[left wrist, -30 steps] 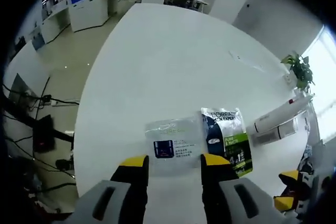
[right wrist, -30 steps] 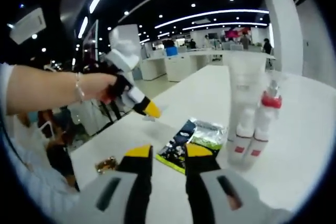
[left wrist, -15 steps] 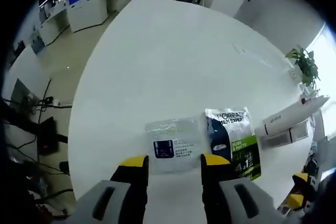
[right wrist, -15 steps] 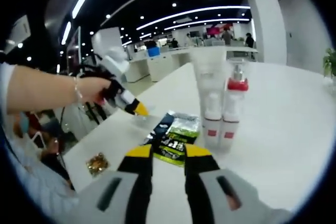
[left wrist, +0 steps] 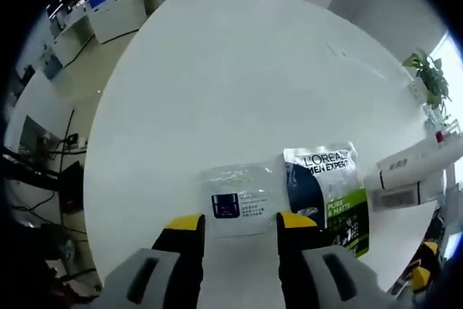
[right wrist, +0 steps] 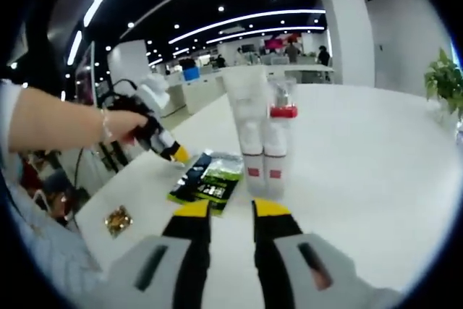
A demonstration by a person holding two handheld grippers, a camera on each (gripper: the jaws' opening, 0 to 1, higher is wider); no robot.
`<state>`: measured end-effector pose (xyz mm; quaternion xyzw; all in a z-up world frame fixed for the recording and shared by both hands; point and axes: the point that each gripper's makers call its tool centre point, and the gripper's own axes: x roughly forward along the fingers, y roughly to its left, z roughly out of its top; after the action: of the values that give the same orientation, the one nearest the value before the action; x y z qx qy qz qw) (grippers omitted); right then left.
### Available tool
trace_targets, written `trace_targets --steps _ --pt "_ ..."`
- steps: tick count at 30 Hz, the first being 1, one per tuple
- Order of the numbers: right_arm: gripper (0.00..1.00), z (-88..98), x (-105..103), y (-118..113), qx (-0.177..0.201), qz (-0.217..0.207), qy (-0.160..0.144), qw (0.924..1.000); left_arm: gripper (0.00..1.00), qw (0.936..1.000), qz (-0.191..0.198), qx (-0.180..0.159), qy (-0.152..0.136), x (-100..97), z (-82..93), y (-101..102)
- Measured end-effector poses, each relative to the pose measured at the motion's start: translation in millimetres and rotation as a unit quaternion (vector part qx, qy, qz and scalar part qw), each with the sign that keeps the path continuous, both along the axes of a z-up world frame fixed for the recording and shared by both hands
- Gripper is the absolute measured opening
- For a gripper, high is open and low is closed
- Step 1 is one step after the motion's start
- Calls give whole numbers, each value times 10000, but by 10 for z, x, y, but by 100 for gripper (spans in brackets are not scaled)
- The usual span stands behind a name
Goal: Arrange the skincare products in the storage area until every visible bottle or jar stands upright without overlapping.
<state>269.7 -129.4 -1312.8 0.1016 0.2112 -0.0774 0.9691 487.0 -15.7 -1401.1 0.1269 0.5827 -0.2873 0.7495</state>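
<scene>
Bottles (right wrist: 262, 139) stand upright ahead of both grippers' parted, empty fingers (left wrist: 187, 223), held low over table (left wrist: 231, 77).

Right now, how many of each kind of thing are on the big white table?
Flat sachets: 2, a clear one and a green and black one
Standing containers: 2, a white tube and a red-collared bottle
Small gold thing: 1
Total: 5

Bottles (right wrist: 262, 146) block ahead; sachets (left wrist: 289, 189) beside; table (left wrist: 239, 85) beyond open.
</scene>
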Motion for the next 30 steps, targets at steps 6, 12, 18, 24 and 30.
trace_targets --steps 6,12,18,24,30 --pt "20 -45 -40 -37 21 -80 46 10000 41 10000 50 38 -5 13 2 -18" --pt "20 -49 -52 -44 40 -82 29 10000 42 9994 -153 287 -123 -9 -20 -16" --pt "20 -69 -87 -67 47 -97 37 9999 46 9992 -191 332 -127 -29 -21 -35" --pt "20 -69 -106 -89 45 -129 18 9999 45 9995 -101 280 -56 -13 -14 -34" --pt "20 -79 -67 -80 91 -63 -1 9999 47 9983 -337 369 -295 38 43 41"
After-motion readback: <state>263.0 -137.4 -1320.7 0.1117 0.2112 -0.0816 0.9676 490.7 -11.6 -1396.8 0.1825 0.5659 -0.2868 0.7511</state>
